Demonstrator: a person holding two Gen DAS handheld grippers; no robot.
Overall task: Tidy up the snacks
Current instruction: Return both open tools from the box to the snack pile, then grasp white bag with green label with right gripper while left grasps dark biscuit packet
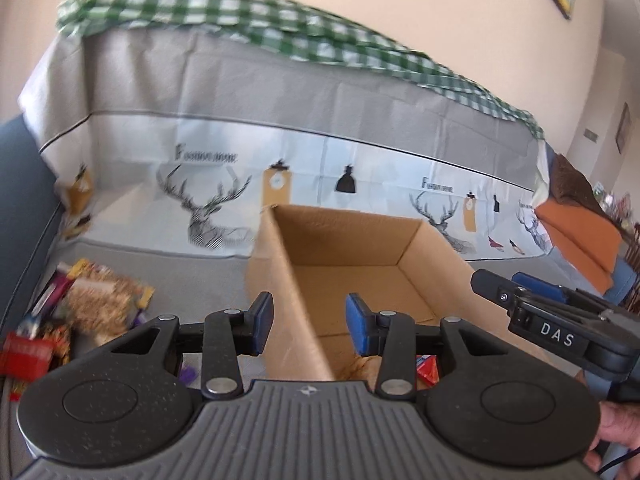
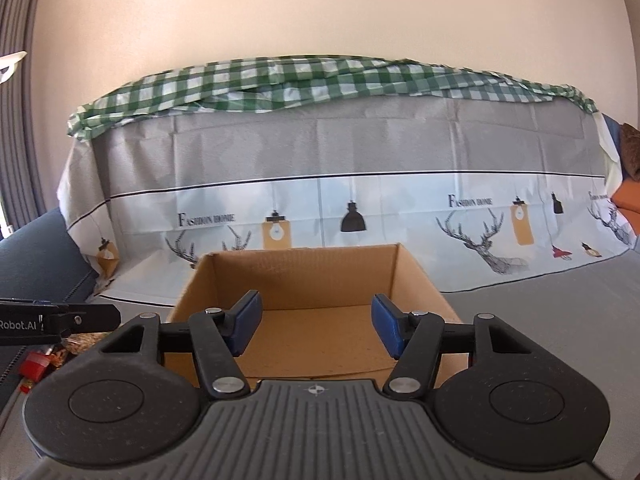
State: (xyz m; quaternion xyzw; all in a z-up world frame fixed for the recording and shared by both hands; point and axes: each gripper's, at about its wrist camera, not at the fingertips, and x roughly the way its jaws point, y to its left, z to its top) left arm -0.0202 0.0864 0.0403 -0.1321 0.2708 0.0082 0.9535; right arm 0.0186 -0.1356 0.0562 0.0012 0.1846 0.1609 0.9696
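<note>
An open brown cardboard box stands on a grey cloth-covered sofa seat, close to the seat's back edge, where a grey and pale-blue cover printed with deer heads and lamps hangs down the backrest. A green-and-white checked cloth lies along the backrest's top edge.

The left hand-held gripper hovers over the box's left wall, its blue pads spread apart with nothing pinched; the wall's rim lies in line between them, though contact cannot be told. The right hand-held gripper points into the box from its near side, blue pads spread wide and empty, the bare cardboard floor showing between them.

A loose pile of coloured snack packets lies on the seat toward its left edge, beside the box and apart from it. A small red packet shows at the box's near end, partly hidden behind the left hand-held gripper.
</note>
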